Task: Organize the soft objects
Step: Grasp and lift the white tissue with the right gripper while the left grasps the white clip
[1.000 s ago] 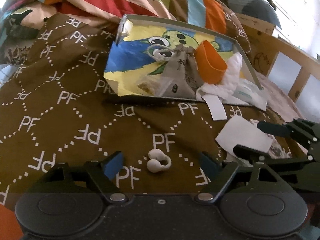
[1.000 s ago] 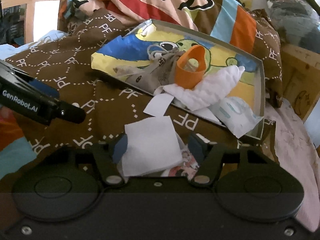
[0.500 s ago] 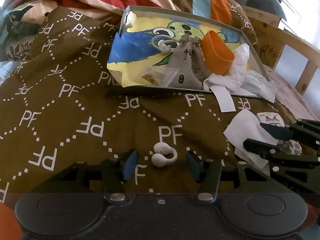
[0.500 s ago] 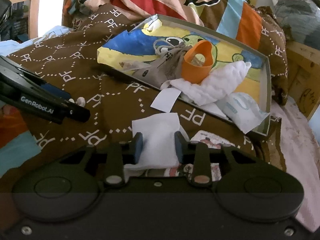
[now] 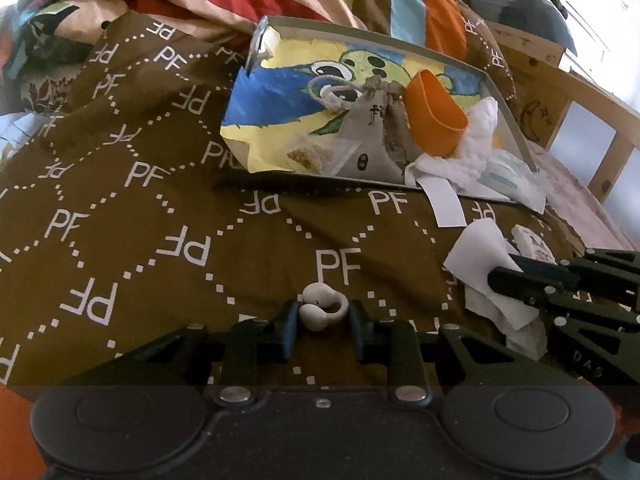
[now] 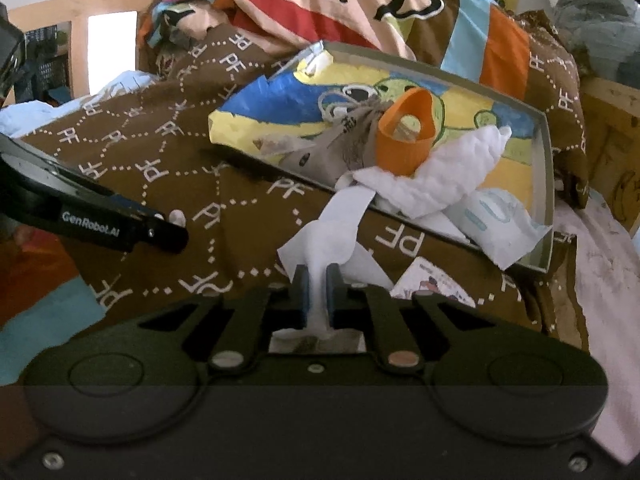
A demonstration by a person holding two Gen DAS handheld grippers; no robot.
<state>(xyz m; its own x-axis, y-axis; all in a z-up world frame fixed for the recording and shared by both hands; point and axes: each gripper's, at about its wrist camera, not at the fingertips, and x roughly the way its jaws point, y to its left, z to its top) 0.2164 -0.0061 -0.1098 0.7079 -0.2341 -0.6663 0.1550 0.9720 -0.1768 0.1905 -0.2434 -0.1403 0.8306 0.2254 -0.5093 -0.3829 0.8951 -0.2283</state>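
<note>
A small white soft ring-shaped piece [image 5: 322, 308] lies on the brown "PF" blanket [image 5: 168, 216]. My left gripper [image 5: 325, 320] straddles it. Its jaws are closing, and the pads stand close on either side with slight gaps. My right gripper [image 6: 318, 294] is shut on a white tissue [image 6: 320, 240], pinched upright between the blue pads. In the left wrist view the same tissue [image 5: 476, 256] crumples at the right gripper's tips. Behind stands a shallow box [image 5: 360, 36] with a cartoon lining. It holds a grey drawstring pouch [image 5: 368, 136], an orange cup [image 5: 434, 116] and a white cloth [image 5: 476, 136].
A white paper strip [image 5: 444, 204] hangs over the box's near edge. A small printed packet [image 6: 436, 284] lies beside the tissue. A monkey-print quilt [image 6: 340, 4] is heaped behind the box. A wooden bed rail [image 5: 580, 100] runs along the right.
Both pairs of jaws have narrowed. The right one closed onto the flat white tissue and bunched it up. The left fingers drew in around the white ring-shaped piece. Neither hand shifted.
</note>
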